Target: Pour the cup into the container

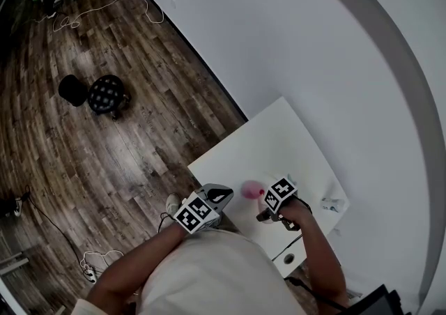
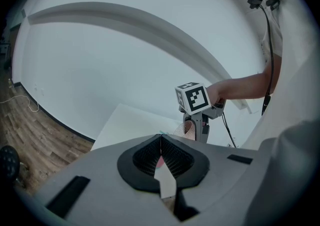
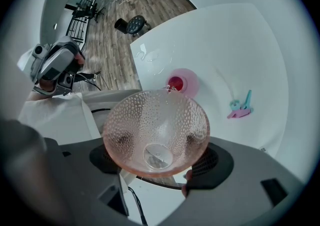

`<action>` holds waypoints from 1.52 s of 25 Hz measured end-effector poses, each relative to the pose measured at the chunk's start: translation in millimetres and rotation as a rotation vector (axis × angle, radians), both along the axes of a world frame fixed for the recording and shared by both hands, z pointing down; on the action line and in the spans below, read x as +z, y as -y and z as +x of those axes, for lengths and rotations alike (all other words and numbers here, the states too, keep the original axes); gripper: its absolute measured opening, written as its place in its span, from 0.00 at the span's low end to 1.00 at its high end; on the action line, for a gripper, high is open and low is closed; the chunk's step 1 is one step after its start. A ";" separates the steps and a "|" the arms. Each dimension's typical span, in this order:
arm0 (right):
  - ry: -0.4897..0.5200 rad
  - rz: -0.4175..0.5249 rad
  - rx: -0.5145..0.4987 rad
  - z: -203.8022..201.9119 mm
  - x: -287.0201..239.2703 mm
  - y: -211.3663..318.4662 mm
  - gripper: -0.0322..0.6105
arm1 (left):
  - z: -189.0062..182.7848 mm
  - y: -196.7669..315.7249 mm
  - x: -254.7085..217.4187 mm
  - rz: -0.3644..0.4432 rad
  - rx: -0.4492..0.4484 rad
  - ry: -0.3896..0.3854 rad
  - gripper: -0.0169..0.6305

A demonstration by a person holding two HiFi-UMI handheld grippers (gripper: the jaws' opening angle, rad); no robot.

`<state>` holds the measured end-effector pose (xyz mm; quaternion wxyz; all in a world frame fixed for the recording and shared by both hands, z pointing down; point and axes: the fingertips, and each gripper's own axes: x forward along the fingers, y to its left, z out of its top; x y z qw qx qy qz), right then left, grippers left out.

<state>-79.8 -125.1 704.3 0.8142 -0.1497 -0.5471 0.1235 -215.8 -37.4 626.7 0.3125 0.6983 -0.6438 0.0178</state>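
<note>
Cup (image 3: 156,132), of dimpled pink glass, is clamped in the right tool (image 3: 158,162), tipped over the white worktop (image 3: 240,45) and apparently empty. The pink container (image 3: 183,83) nearby shows red contents, so pouring looks done. The left tool (image 2: 161,157) is closed on nothing.

Left hand-held gripper (image 2: 161,139) closed, pink cup (image 2: 188,129) beyond
</note>
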 end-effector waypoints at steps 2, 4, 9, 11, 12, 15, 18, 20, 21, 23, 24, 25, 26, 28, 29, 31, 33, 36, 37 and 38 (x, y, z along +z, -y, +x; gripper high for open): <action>-0.004 -0.003 -0.002 0.5 -0.8 -0.7 0.62 | -0.1 -0.4 0.2 0.001 -0.001 0.000 0.05; -0.007 -0.003 -0.004 0.8 -1.5 -0.8 0.62 | -0.2 -0.7 1.1 0.001 -0.002 0.000 0.05; -0.019 -0.009 -0.007 0.4 -4.7 1.0 0.62 | -0.7 0.2 1.3 -0.007 -0.001 -0.001 0.05; -0.021 -0.010 -0.008 0.2 -5.0 0.0 0.62 | -0.9 -1.3 0.8 -0.005 -0.002 -0.003 0.05; -0.022 -0.011 -0.008 0.4 -4.6 -0.3 0.62 | -0.7 -1.5 0.2 -0.003 -0.002 -0.004 0.05; -0.026 -0.014 -0.010 0.4 -2.6 0.9 0.63 | -0.7 -0.1 2.8 -0.002 -0.003 -0.004 0.05; -0.033 -0.017 -0.012 -2.1 -5.6 -0.4 0.62 | -3.5 -1.1 0.6 0.002 -0.006 -0.004 0.05; -0.035 -0.018 -0.013 -3.2 -6.4 -0.9 0.62 | -4.2 -2.1 0.6 0.001 -0.006 -0.006 0.05; -0.037 -0.018 -0.013 -3.1 -5.5 -0.3 0.62 | -4.0 -1.7 1.5 0.002 -0.006 -0.006 0.05; -0.040 -0.019 -0.013 -2.8 -3.2 1.3 0.63 | -3.9 -0.4 3.5 0.003 -0.006 -0.006 0.05; -0.042 -0.020 -0.013 -2.9 -2.5 1.6 0.62 | -4.2 -0.2 3.9 0.005 -0.005 -0.005 0.05; -0.044 -0.021 -0.013 -3.2 -2.5 1.5 0.63 | -4.4 -0.2 4.0 0.006 -0.005 -0.005 0.05; -0.047 -0.022 -0.013 -3.3 -2.9 1.7 0.62 | -4.2 -0.2 4.2 0.005 -0.003 -0.005 0.05; -0.053 -0.024 -0.013 -3.0 -4.5 2.0 0.63 | -3.0 -0.7 5.0 -0.002 0.000 -0.008 0.05; -0.055 -0.025 -0.014 -2.8 -5.6 1.5 0.62 | -2.6 -1.5 4.9 -0.005 0.002 -0.009 0.05; -0.058 -0.026 -0.016 -2.0 -6.7 0.3 0.62 | -2.2 -2.9 3.9 -0.003 0.003 -0.009 0.05; -0.060 -0.027 -0.018 -1.3 -6.0 0.1 0.63 | -2.6 -1.9 3.3 0.005 0.001 -0.006 0.05; -0.066 -0.032 -0.020 -1.8 -6.0 -0.7 0.63 | -4.0 -1.6 3.3 0.010 0.001 -0.004 0.05; -0.069 -0.033 -0.022 -2.2 -6.8 -0.8 0.63 | -4.6 -1.8 3.3 0.008 0.001 -0.003 0.05; -0.070 -0.035 -0.024 -2.5 -7.4 -0.8 0.62 | -5.0 -1.9 3.2 0.006 0.000 -0.003 0.05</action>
